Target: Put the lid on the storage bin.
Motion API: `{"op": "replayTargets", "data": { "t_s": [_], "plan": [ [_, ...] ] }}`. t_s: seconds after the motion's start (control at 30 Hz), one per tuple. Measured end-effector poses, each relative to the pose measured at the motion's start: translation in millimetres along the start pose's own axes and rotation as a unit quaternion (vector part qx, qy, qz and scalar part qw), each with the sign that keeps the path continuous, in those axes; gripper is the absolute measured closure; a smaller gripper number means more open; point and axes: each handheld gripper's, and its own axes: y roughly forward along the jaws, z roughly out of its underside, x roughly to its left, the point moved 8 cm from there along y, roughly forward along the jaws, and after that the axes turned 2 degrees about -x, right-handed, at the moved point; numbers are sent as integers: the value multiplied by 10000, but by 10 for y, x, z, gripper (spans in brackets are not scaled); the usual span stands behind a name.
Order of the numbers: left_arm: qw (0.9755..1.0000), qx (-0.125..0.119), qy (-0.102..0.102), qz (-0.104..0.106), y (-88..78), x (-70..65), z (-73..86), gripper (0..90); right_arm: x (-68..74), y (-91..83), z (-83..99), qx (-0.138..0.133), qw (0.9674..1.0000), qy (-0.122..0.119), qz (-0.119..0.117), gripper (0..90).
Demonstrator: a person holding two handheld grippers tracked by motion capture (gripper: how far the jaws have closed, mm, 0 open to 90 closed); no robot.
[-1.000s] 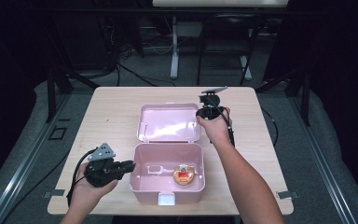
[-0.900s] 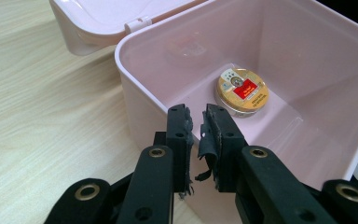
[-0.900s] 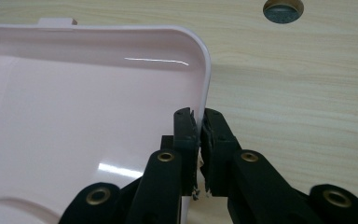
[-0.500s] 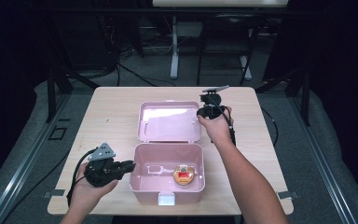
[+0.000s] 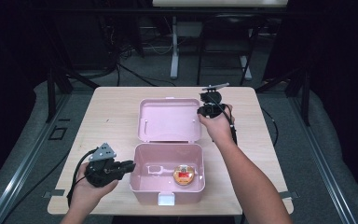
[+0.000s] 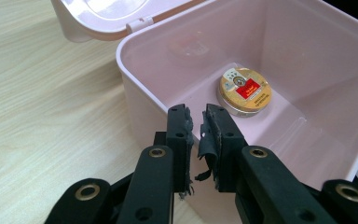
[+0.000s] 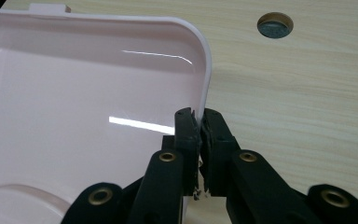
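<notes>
Closing pink box lid [image 5: 170,120]: right gripper [image 7: 199,122] pinches the lid's right rim, lid lying open toward table's far edge.
Left gripper [image 6: 196,120] clamps box [image 5: 168,198] left wall, steadying; swing lid forward in an arc, keep pinch firm, tin [image 6: 244,90] stays inside.

Pink box [image 5: 168,198], gold-and-red tin [image 5: 184,174]

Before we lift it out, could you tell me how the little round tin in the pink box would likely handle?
The round tin lies flat on its wide base, so it probably slides rather than rolls. Its glossy lid looks slippery. It appears small and likely light, low against the pink box floor, awkward for a claw.
</notes>
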Motion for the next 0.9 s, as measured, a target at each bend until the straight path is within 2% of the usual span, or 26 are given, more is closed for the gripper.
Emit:
{"op": "replayTargets", "data": {
  "t_s": [0.53,0.73,0.9],
  "plan": [
    [10000,35,-7,-39,0,-8,-4,800,63,-192,-36,-308,9994,-125,51,864],
    [10000,46,-4,-77,3,-14,-7,800,70,-246,-39,-405,9991,-114,-2,867],
    [10000,31,-38,11,-2,-4,-1,799,89,-237,-62,-402,9991,-123,-11,869]
  ]
}}
